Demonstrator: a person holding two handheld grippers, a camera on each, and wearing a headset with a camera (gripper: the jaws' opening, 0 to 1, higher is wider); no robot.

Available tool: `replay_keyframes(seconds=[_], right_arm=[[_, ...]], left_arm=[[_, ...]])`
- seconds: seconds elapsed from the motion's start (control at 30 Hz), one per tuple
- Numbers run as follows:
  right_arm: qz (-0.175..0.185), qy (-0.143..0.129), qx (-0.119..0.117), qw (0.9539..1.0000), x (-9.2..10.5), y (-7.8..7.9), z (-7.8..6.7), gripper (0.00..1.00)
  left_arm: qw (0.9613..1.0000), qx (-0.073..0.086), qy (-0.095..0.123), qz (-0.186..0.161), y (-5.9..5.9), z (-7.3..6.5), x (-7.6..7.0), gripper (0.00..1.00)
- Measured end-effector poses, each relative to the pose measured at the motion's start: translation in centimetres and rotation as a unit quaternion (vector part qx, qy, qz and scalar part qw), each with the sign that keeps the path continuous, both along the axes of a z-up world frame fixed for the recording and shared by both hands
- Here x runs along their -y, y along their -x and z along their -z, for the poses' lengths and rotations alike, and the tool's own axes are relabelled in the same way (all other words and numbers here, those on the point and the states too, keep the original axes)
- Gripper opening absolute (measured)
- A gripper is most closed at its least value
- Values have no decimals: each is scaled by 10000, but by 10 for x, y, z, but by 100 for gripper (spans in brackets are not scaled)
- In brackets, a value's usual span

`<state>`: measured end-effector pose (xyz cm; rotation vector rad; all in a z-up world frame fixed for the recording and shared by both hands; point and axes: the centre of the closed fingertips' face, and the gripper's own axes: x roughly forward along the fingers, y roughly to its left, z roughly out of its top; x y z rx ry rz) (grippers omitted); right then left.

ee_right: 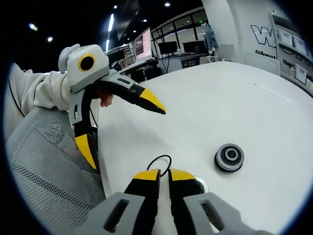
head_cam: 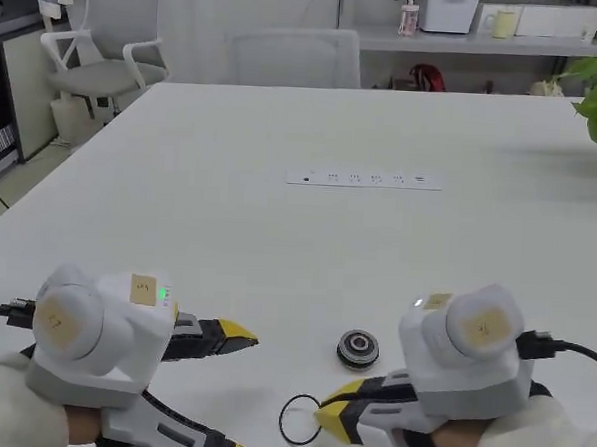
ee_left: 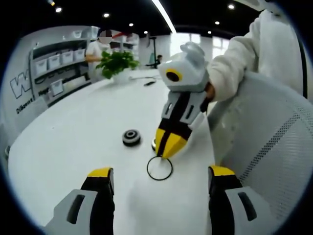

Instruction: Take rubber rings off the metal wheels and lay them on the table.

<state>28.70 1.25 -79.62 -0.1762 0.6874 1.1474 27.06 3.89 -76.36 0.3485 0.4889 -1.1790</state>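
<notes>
Table (head_cam: 277,242) serves as the laying-down surface, and the work is kept near its front edge, within reach of both hands. The left gripper (head_cam: 240,391) is held off to one side with its jaws spread wide and nothing between them. It is judged to be standing ready, either to steady a wheel or to take up the next one. The right gripper (head_cam: 331,413) is held low, its tips at the tabletop and its jaws close together with a bare slit between them, a posture suited to setting a thin ring down flat.

The metal wheel (head_cam: 358,348) is stood flat on the table just beyond the right gripper, apart from both pairs of jaws. A dark band is seen around it, so a ring is judged to be still fitted. A pale disc (ee_right: 201,186) is partly hidden under the right jaws; what it is cannot be told.

The rubber ring (head_cam: 298,422) is laid flat on the table directly ahead of the right tips and is met by them at its edge — whether that edge is nipped or merely touched cannot be told. From the left jaws it lies ahead, in line with the gap between them, beyond the tips.
</notes>
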Motion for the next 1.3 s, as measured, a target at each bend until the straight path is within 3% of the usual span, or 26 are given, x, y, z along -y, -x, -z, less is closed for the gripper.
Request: replay_keyframes(seconds=[0.43,0.77,1.1,1.3], right_arm=[[-262,75,218,9994,-5,5,0,13],[-608,320,606,9958,-10,9,3,28],[-469,263,638,9965,-5,1,-4,29],[-296,113,771,9965,0,-11,-17,29]], left_arm=[[10000,6,-35,-3,1,0,0,79],[9999,40,-95,4,1,1,-1,79],[10000,47,-75,-14,0,0,-1,79],[10000,53,-72,-9,-1,0,-1,79]])
